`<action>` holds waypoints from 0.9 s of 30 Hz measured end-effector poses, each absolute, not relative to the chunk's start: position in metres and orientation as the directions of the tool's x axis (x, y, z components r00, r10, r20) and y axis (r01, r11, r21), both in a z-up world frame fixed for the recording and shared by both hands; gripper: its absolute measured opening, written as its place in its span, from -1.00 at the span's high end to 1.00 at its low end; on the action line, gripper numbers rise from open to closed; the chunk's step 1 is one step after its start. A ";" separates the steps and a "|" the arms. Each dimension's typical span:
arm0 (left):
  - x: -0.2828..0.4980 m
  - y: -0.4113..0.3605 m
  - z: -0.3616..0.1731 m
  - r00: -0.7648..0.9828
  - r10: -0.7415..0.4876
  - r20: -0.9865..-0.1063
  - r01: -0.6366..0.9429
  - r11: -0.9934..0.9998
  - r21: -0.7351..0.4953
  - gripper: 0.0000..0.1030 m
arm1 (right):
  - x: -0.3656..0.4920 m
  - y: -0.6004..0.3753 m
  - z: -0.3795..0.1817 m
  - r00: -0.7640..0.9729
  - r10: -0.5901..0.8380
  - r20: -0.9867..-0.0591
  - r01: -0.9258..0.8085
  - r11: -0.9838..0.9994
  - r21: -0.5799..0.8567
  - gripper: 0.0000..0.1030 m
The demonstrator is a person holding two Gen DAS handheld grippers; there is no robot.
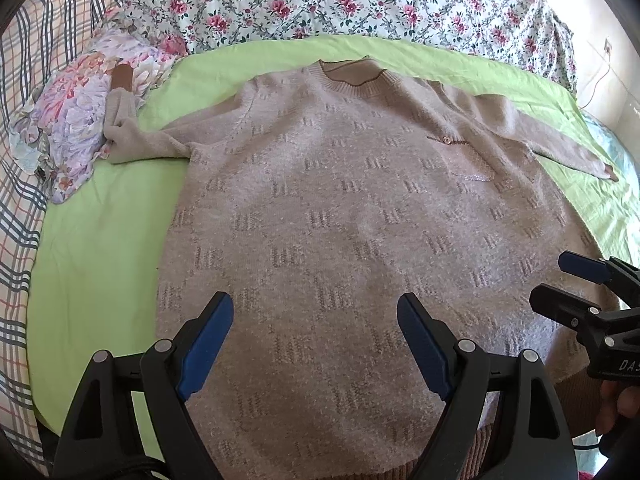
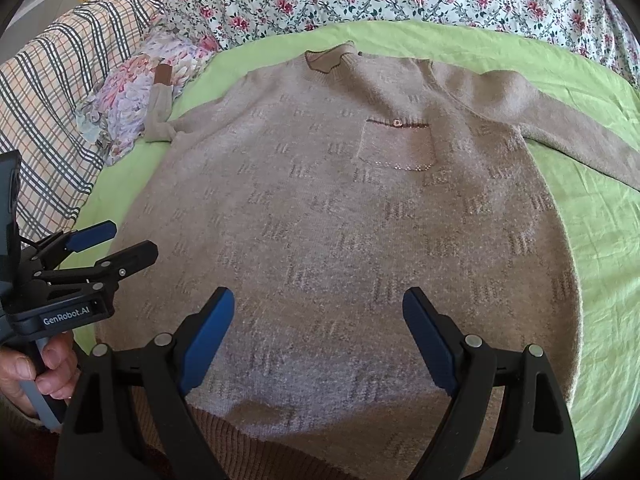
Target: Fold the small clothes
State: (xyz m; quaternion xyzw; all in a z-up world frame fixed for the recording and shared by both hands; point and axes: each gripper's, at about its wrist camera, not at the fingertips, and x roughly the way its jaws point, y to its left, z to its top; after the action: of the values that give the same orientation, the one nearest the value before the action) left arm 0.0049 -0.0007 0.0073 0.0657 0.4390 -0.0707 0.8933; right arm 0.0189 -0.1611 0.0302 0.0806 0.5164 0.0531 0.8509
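A taupe knit sweater lies face up and spread flat on a green sheet, collar at the far side and brown ribbed hem nearest me. It has a chest pocket with a small button. One sleeve bends up onto a floral cloth; the other sleeve stretches out to the right. My left gripper hovers open above the lower left of the sweater. My right gripper is open above the lower right, holding nothing.
A crumpled pastel floral cloth lies at the sheet's left edge. A rose-print quilt is bunched along the back, and a plaid blanket runs down the left. A hand holds the left gripper's handle.
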 end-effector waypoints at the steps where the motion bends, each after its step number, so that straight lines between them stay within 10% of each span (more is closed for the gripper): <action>1: 0.006 -0.001 0.007 0.603 -0.070 -0.795 0.187 0.981 0.055 -0.64 | 0.019 -0.164 0.030 0.454 0.174 -0.874 0.001 0.981 0.195 -0.68; 27: 0.067 -0.028 0.016 0.587 -0.084 -0.805 0.208 0.977 0.050 -0.65 | 0.019 -0.369 0.053 0.563 -0.018 -0.826 0.379 0.894 0.238 -0.68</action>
State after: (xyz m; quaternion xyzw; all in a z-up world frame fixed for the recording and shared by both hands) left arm 0.0668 -0.0277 0.0159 0.0693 0.4468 -0.0820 0.8882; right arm 0.0193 -0.3691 0.0526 0.1989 0.4531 -0.1152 0.8613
